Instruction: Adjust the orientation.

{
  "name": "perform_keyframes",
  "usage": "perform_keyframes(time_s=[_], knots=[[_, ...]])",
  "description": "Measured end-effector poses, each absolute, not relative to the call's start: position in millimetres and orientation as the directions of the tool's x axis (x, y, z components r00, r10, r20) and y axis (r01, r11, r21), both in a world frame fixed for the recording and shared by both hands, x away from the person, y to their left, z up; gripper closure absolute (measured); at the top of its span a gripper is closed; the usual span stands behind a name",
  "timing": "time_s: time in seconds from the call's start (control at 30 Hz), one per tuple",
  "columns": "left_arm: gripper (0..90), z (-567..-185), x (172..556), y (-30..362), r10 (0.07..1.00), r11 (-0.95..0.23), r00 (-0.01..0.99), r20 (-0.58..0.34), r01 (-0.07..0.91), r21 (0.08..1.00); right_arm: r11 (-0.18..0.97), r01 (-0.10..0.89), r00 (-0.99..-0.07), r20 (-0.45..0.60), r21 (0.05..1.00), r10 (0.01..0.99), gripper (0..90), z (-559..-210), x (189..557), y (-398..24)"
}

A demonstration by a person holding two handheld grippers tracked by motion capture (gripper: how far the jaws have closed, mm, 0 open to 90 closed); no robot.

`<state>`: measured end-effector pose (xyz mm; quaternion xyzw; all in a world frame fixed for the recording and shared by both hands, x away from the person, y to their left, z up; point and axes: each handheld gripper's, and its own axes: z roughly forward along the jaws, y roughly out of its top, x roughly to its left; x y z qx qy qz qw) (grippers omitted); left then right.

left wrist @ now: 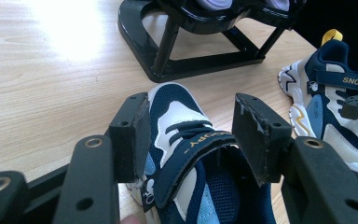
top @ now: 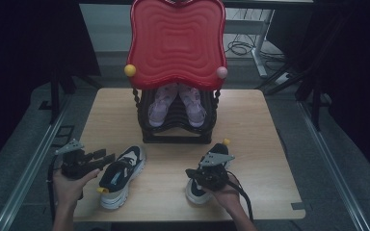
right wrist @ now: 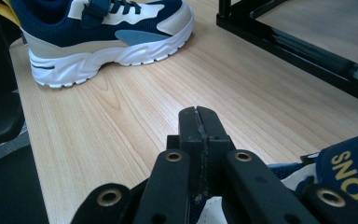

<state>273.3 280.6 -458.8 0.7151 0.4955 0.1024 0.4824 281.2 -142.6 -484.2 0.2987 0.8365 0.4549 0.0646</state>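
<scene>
**Q:** While the left hand-held gripper (left wrist: pixel 189 135) sits over that shoe, is it gripping yet?

**A:** No. Its jaws stand spread, one on each side of the left shoe (left wrist: pixel 191 158) at the strap, pads not clearly pressing. I'd judge this the grasp step: it must close across the upper, then lift.

**Q:** And the right hand-held gripper (right wrist: pixel 199 122)?

**A:** Pressed together on nothing, hovering just over the right shoe (top: pixel 207 180), whose strap shows at the lower corner of its own view. It would need to open before taking hold.

**Q:** Where do the shoes lie?

**A:** Both on the worktop (top: pixel 173 192) near the front edge, well apart, toes toward the black shoe rack (top: pixel 176 127).

**Q:** Anything on it?

**A:** A pink pair (top: pixel 176 103), under the red top (top: pixel 176 41). The lower tier probably awaits these two.
</scene>
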Motion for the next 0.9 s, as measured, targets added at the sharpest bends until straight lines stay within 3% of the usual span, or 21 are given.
perform_keyframes(time_s=[0.9], knots=[[46.6, -460, 273, 282, 0.807, -0.042, 0.485, -0.338, 0.617, 0.786, 0.522, 0.46, -0.81, 0.099, 0.718, 0.578, 89.1, -499, 277, -134]])
